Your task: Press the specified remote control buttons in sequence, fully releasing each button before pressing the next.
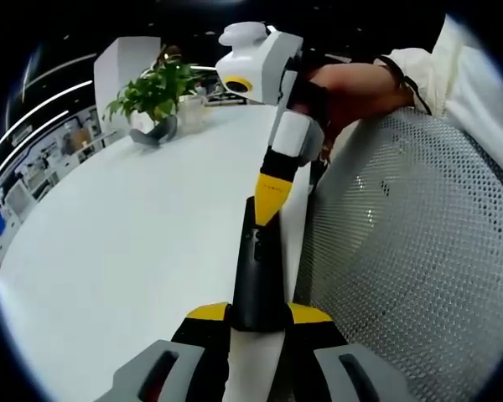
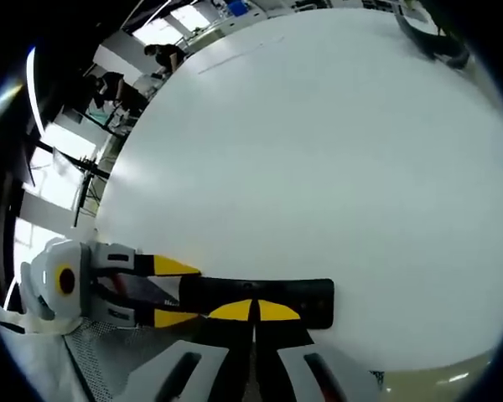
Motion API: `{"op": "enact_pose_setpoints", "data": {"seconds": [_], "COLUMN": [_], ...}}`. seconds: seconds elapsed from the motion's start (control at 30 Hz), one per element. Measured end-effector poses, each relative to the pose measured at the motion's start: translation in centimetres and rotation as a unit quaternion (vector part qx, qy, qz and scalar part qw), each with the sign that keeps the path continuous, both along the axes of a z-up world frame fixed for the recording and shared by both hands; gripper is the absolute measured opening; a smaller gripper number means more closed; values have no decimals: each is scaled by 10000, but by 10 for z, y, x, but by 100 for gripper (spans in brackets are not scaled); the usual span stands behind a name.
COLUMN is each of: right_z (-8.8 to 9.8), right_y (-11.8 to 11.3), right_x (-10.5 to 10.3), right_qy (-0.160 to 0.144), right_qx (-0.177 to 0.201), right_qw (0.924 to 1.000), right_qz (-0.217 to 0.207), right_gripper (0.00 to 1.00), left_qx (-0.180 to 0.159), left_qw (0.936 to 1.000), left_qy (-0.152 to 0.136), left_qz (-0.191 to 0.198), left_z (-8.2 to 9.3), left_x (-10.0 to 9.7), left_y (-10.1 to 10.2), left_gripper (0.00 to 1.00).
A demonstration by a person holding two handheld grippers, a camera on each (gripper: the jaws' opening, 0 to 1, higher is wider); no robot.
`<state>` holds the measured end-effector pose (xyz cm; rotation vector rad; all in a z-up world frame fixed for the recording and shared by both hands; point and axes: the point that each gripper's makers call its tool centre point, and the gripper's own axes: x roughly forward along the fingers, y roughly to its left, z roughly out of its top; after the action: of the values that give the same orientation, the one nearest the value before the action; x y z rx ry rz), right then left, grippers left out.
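Left gripper [image 1: 258,322], in the left gripper view, clamps the near end of the black remote control [image 1: 257,268] between its yellow-tipped jaws; the remote runs away from it over the white table [image 1: 134,226]. From the far side the right gripper [image 1: 269,213] points its tip down onto the remote's face. In the right gripper view, the right gripper [image 2: 253,311] has its jaws pressed together, tips touching the remote [image 2: 310,301], while the left gripper [image 2: 178,293] grips the remote's left end.

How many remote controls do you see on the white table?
1. The long black remote control lies at the edge of the white table, held by the left gripper while the right gripper touches its buttons.
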<state>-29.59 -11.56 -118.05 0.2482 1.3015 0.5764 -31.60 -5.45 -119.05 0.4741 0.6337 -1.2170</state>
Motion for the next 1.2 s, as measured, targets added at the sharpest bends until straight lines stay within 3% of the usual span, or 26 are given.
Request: {"op": "enact_pose_setpoints", "data": {"seconds": [0.23, 0.6, 1.2], "right_z": [-1, -3, -3], "right_y": [-3, -15, -15], "right_x": [-5, -10, -7], "right_qy": [-84, 148, 51], "right_qx": [-349, -680, -738], "right_qw": [9989, 9974, 9968], "right_qz": [295, 191, 285], "right_gripper": [0, 0, 0], "left_qx": [19, 19, -26], "left_qw": [10000, 10000, 10000], "left_qy": [-22, -27, 10], "left_qz": [-22, -23, 6], "left_z": [0, 1, 1], "left_x": [0, -1, -1], "left_y": [0, 0, 0], "left_gripper": [25, 25, 25]}}
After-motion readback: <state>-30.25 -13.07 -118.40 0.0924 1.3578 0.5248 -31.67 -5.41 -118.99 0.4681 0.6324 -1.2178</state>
